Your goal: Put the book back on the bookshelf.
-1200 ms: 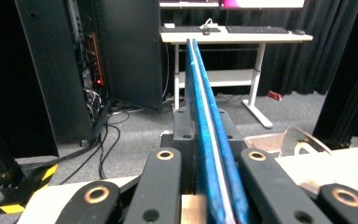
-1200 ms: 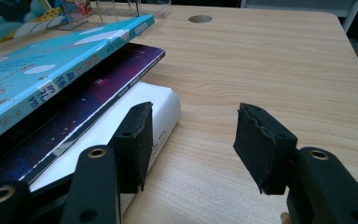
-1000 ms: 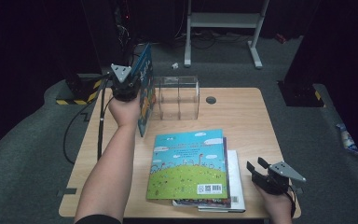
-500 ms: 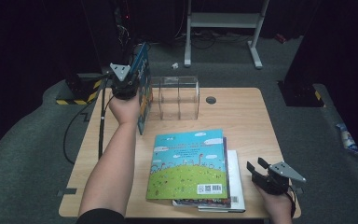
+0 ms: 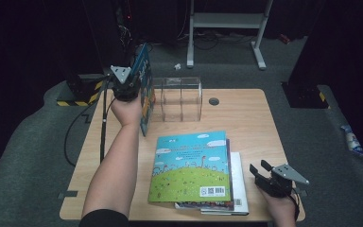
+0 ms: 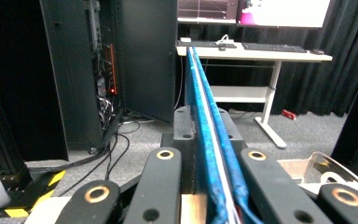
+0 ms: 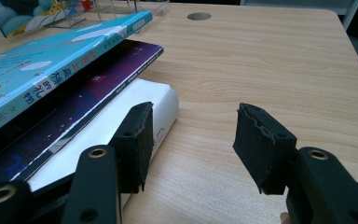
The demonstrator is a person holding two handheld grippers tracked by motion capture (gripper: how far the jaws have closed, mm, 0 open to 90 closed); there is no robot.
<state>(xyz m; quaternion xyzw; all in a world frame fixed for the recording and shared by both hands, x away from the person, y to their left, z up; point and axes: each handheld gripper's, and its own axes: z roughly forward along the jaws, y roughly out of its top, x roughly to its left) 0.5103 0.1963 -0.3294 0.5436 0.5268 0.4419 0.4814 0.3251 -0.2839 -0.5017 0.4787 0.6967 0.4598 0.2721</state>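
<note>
At the table's far left, the left gripper (image 5: 131, 83) is clamped on an upright blue book (image 5: 145, 94) just beside the clear divided rack (image 5: 181, 98); the step in hand appears to be shelving, and next the book must be lined up with a slot. The right gripper (image 5: 261, 172) rests with jaws apart beside the stacked books (image 5: 194, 168).

A blue book (image 5: 145, 90); black fingers (image 7: 135, 140); light wood-grain table (image 5: 246, 113).

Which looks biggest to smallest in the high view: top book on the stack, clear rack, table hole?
1. Top book
2. Clear rack, farther from the camera, so its true size may be nearer the book's
3. Table hole
</note>
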